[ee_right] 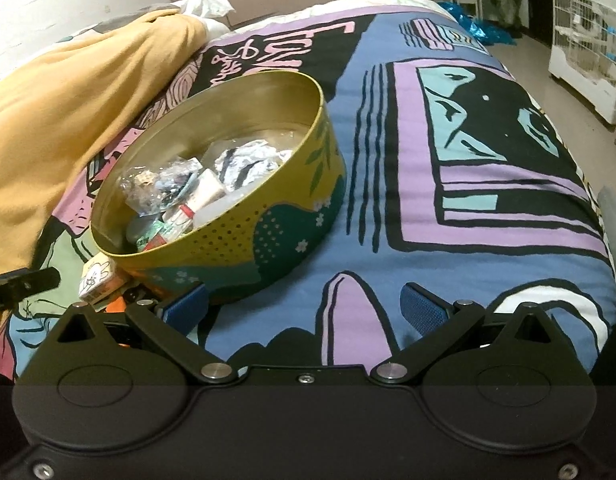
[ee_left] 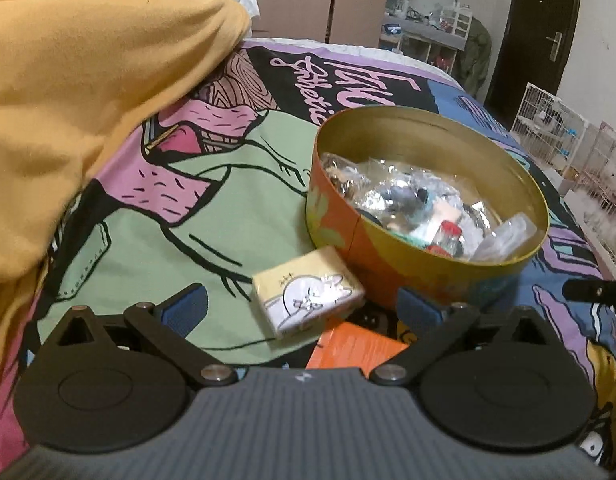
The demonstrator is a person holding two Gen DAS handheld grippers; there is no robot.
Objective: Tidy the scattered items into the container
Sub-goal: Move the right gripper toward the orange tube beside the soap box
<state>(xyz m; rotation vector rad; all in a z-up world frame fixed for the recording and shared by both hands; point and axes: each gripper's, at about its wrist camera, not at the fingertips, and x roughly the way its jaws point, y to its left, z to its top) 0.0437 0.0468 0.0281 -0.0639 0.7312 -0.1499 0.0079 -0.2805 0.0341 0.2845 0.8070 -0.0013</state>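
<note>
A round tin [ee_left: 387,268] with a gold inside sits on the patterned bedspread; it holds several small packets and bottles. It also shows in the right wrist view [ee_right: 268,236]. A yellow tissue pack with a cartoon [ee_left: 308,292] lies against the tin's near side, between the fingers of my open left gripper [ee_left: 304,308]. An orange box [ee_left: 355,348] lies just below the pack. In the right wrist view the pack [ee_right: 98,278] sits left of the tin. My right gripper [ee_right: 304,304] is open and empty, low over the bedspread beside the tin.
A mustard-yellow blanket [ee_left: 88,100] is heaped at the left, also in the right wrist view [ee_right: 68,92]. The bedspread [ee_right: 467,208] stretches to the right. White wire cages [ee_left: 567,140] stand on the floor beyond the bed's right edge.
</note>
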